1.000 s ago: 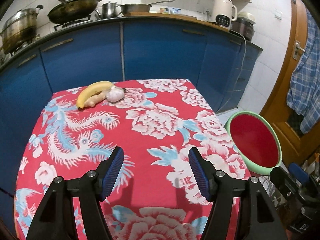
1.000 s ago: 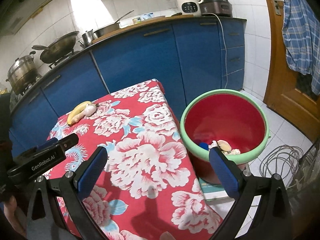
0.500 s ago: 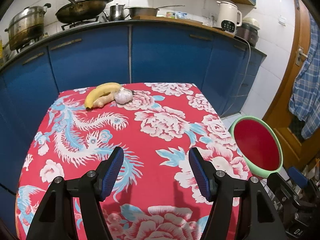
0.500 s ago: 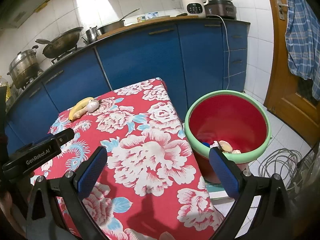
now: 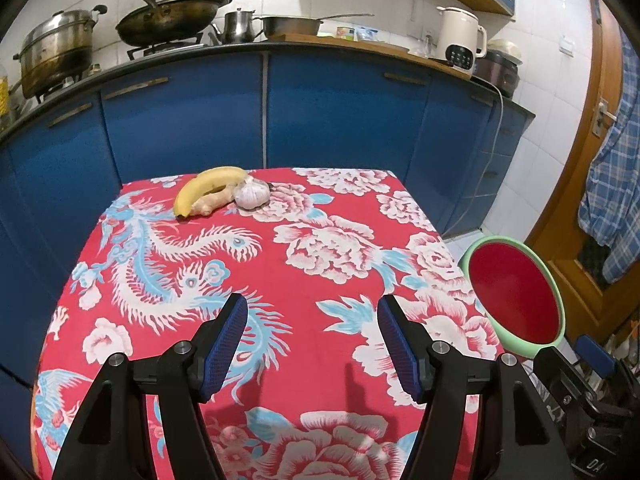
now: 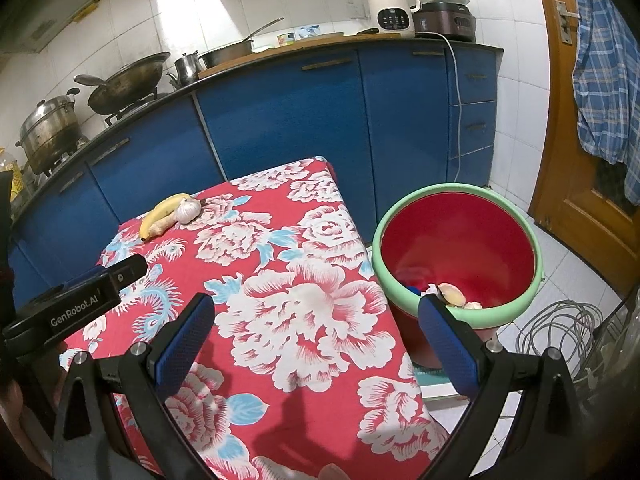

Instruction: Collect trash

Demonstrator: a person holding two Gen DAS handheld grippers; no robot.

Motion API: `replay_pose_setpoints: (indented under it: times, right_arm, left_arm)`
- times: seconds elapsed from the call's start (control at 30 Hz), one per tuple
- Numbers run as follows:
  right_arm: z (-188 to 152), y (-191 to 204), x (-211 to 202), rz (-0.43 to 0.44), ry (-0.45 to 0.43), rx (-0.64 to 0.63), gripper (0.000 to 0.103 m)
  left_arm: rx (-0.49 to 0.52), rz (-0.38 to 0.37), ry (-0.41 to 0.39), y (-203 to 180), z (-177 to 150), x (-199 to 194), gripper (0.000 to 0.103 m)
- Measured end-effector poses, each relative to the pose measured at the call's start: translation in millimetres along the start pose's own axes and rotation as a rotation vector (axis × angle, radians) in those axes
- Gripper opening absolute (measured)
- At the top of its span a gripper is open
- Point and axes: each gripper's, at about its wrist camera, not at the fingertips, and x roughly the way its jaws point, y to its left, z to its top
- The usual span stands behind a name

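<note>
A red bucket with a green rim (image 6: 516, 304) stands on the floor right of the table; it also shows in the left wrist view (image 5: 554, 332). Scraps of trash (image 6: 448, 294) lie in its bottom. A banana (image 5: 204, 186), a piece of ginger (image 5: 212, 202) and a garlic bulb (image 5: 250, 196) lie together at the table's far edge, also in the right wrist view (image 6: 160, 214). My left gripper (image 5: 312, 320) is open and empty above the table's near half. My right gripper (image 6: 316, 316) is open and empty above the table's right side.
The table wears a red flowered cloth (image 5: 320, 240). Blue kitchen cabinets (image 5: 340, 112) run behind it, with pots, a wok (image 5: 172, 20) and a kettle (image 6: 390, 0) on the counter. Coiled cables (image 6: 560, 332) lie on the floor right of the bucket. A wooden door (image 6: 576, 160) is at far right.
Both grippers have drawn back and up a little from the table, so more of the counter shows. Both stay open and empty. Nothing on the table has moved.
</note>
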Motion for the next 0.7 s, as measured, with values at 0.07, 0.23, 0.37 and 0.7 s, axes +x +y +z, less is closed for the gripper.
replay_pose_setpoints:
  times: [0.07, 0.23, 0.37, 0.7]
  right_arm:
    - [0.2, 0.0, 0.1, 0.001, 0.0, 0.0, 0.1]
    - [0.3, 0.0, 0.4, 0.0, -0.001, 0.0, 0.1]
    - [0.2, 0.8, 0.2, 0.001, 0.0, -0.001, 0.1]
    - [-0.1, 1.9, 0.3, 0.0, -0.001, -0.001, 0.1]
  left_arm:
    - [-0.001, 0.0, 0.0, 0.3, -0.1, -0.3, 0.069]
    - [-0.005, 0.001, -0.002, 1.3, 0.3, -1.6, 0.069]
    - [-0.005, 0.001, -0.002, 1.8, 0.0, -1.8, 0.069]
    - [-0.008, 0.001, -0.005, 3.1, 0.3, -2.9, 0.069]
